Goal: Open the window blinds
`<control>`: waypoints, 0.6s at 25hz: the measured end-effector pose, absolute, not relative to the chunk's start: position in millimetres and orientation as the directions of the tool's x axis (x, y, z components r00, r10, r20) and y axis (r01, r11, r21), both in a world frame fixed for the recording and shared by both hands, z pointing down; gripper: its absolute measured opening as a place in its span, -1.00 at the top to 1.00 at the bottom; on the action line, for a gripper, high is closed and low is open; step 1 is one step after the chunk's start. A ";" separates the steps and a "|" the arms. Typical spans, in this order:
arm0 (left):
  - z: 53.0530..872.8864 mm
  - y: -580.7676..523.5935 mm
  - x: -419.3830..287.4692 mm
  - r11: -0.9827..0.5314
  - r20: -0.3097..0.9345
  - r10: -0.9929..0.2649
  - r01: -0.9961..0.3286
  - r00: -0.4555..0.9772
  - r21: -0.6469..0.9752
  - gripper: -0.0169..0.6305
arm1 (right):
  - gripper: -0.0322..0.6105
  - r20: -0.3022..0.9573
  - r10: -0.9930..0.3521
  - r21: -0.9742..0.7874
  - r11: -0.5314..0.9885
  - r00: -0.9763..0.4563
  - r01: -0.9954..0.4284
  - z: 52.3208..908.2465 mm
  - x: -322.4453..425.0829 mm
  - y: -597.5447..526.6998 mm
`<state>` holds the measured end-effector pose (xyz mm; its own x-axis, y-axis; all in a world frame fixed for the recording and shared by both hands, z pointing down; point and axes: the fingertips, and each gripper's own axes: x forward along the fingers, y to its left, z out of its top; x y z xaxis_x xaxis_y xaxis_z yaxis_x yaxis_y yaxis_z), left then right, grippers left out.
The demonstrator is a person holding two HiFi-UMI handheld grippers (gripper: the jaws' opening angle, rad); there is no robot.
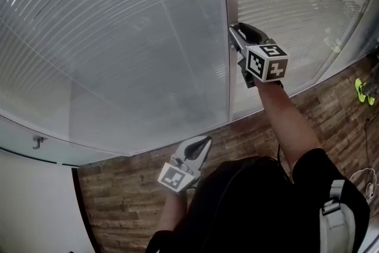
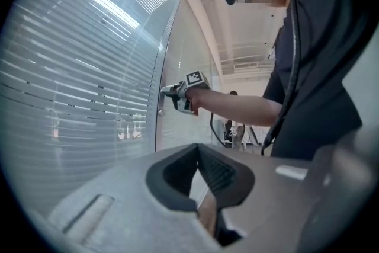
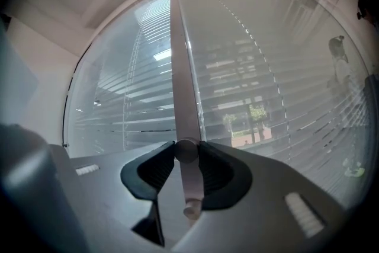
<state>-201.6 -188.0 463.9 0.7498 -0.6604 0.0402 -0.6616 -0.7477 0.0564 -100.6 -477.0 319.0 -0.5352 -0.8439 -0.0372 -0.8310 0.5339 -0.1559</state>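
Horizontal blinds (image 1: 89, 21) hang behind tall glass panes, with slats showing in the left gripper view (image 2: 71, 86) and the right gripper view (image 3: 254, 80). A grey upright frame post (image 1: 228, 80) divides the panes. My right gripper (image 1: 233, 31) reaches level to that post and is shut on a small round knob (image 3: 186, 150) on the post (image 3: 180, 56). From the left gripper view, the right gripper (image 2: 167, 90) touches the post. My left gripper (image 1: 204, 141) hangs low near my body, shut (image 2: 198, 150) and holding nothing.
Wood-plank floor (image 1: 254, 127) runs along the foot of the glass. A green object (image 1: 362, 90) lies on the floor at far right. A small hook (image 1: 38, 141) sticks out of the white wall at left. Figures (image 2: 232, 124) stand in the distance.
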 end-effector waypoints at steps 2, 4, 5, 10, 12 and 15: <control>464.1 -187.2 -202.3 -0.748 0.045 -0.660 -0.662 0.750 0.056 0.93 | 0.48 -0.039 -0.845 -0.152 0.533 -0.534 -0.832 318.4 -100.5 -476.3; 463.4 -186.9 -202.2 -0.750 0.047 -0.658 -0.660 0.751 0.053 0.93 | 0.48 -0.039 -0.845 -0.150 0.532 -0.533 -0.833 317.2 -100.3 -476.2; 462.9 -186.9 -201.8 -0.750 0.046 -0.657 -0.659 0.752 0.052 0.93 | 0.48 -0.039 -0.846 -0.149 0.531 -0.531 -0.834 316.9 -100.2 -476.2; 462.7 -186.2 -201.3 -0.752 0.041 -0.656 -0.657 0.753 0.048 0.93 | 0.48 -0.036 -0.847 -0.141 0.530 -0.530 -0.837 318.0 -100.3 -476.4; 462.4 -186.2 -201.9 -0.750 0.042 -0.658 -0.659 0.752 0.050 0.93 | 0.48 -0.037 -0.846 -0.143 0.532 -0.532 -0.835 317.9 -100.5 -476.5; 462.5 -185.6 -201.2 -0.752 0.043 -0.656 -0.657 0.754 0.046 0.93 | 0.48 -0.042 -0.844 -0.141 0.535 -0.535 -0.833 317.2 -100.9 -477.1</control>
